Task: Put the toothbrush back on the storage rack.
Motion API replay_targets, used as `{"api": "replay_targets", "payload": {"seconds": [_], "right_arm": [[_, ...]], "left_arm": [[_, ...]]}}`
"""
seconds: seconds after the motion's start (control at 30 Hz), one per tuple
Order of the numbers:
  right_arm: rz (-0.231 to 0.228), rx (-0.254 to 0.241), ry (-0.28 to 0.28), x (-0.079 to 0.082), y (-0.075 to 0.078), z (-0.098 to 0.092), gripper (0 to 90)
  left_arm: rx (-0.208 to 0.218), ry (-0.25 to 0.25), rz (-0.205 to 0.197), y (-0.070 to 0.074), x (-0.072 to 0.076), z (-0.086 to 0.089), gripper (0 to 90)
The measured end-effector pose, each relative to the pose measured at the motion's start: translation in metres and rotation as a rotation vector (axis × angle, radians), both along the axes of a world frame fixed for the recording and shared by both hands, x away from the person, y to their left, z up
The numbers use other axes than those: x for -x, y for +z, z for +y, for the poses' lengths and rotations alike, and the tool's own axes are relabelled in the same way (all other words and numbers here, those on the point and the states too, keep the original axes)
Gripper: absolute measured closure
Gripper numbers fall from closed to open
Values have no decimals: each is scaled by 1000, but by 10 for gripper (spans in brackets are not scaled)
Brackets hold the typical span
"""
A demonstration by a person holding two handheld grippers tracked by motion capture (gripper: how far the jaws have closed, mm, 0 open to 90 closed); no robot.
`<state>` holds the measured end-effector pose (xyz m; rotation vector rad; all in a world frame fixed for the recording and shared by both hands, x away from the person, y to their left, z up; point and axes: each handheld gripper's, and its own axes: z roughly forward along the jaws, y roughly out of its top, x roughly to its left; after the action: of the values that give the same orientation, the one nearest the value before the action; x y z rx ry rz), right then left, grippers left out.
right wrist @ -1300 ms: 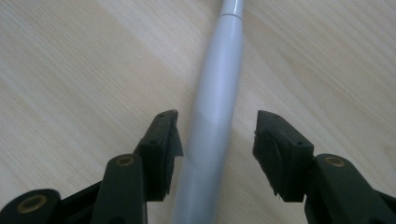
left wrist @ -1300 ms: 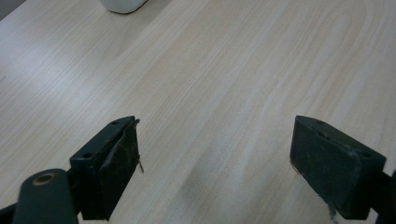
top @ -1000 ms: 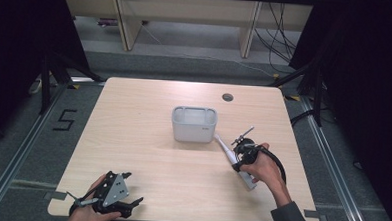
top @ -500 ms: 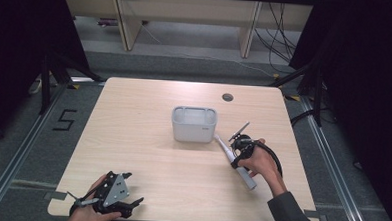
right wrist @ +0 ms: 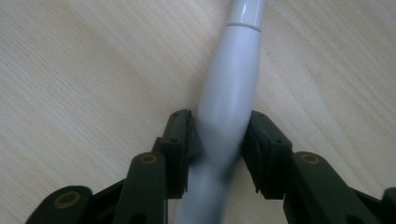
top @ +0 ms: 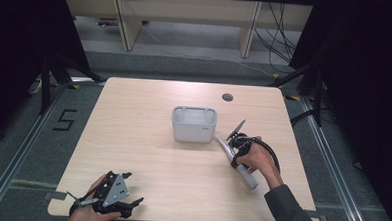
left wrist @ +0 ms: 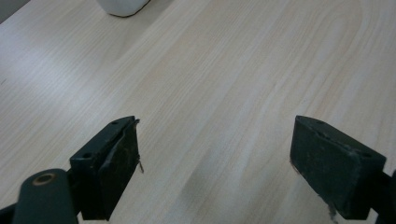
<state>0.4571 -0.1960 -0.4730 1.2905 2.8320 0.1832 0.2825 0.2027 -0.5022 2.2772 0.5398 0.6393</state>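
Observation:
A long pale-grey handle (top: 251,180), shaped like an electric toothbrush, lies slantwise on the wooden table (top: 147,153), right of a grey tub (top: 194,124). My right gripper (top: 233,153) sits over the middle of this handle. In the right gripper view its jaws have just been closing, and both pads (right wrist: 184,135) now press the sides of the handle (right wrist: 233,70). My left gripper (top: 133,190) rests at the table's front left corner. Its jaws stand wide open (left wrist: 215,149) over bare wood with nothing between them.
The tub (left wrist: 122,7) stands mid-table, and the handle's thin end points at its front right corner. A round cable hole (top: 227,97) sits near the far edge. Shelving and cables lie beyond the table, and dark curtains hang on both sides.
My right hand shifted slightly toward the handle, and its jaws came together onto the handle's sides. The left gripper has stayed where it was.

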Motion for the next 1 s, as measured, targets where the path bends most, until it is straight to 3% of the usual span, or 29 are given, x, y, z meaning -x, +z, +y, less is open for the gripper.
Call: {"api": "replay_targets", "payload": {"seconds": [0.27,0.33,0.37,0.43,0.53,0.57,0.6,0.63,0.67,0.8,0.83,0.93,1.0], "right_arm": [[16,29,-10,-4,1,-1,658],[18,44,-35,-4,1,0,662],[16,44,-32,-4,1,0,664],[16,46,-36,-4,1,0,664],[6,48,-1,-6,0,-4,666],[18,44,-22,-5,1,-3,666],[7,41,2,-6,0,-6,667],[22,34,-27,-5,1,-5,667],[6,35,14,-6,0,-9,667],[22,26,-32,0,3,-10,668],[4,1,9,-2,3,-13,668],[10,-15,-36,2,10,-15,668],[-48,-35,22,1,13,-21,668]], "left_arm": [[-2,5,-12,-1,0,-1,151],[-24,-8,-2,1,0,0,151],[-2,-4,-2,0,0,0,151],[2,-2,-3,0,0,0,151],[3,-3,-2,0,0,0,151],[-2,-2,-1,0,0,0,151],[0,-2,-1,0,0,0,151],[3,-2,-3,0,0,0,151],[3,-2,-2,0,0,0,151],[1,7,-10,-1,0,-1,151],[0,5,-9,-1,0,-1,151],[3,6,-8,-2,0,-1,151],[0,7,-9,-2,0,-1,151]]}}
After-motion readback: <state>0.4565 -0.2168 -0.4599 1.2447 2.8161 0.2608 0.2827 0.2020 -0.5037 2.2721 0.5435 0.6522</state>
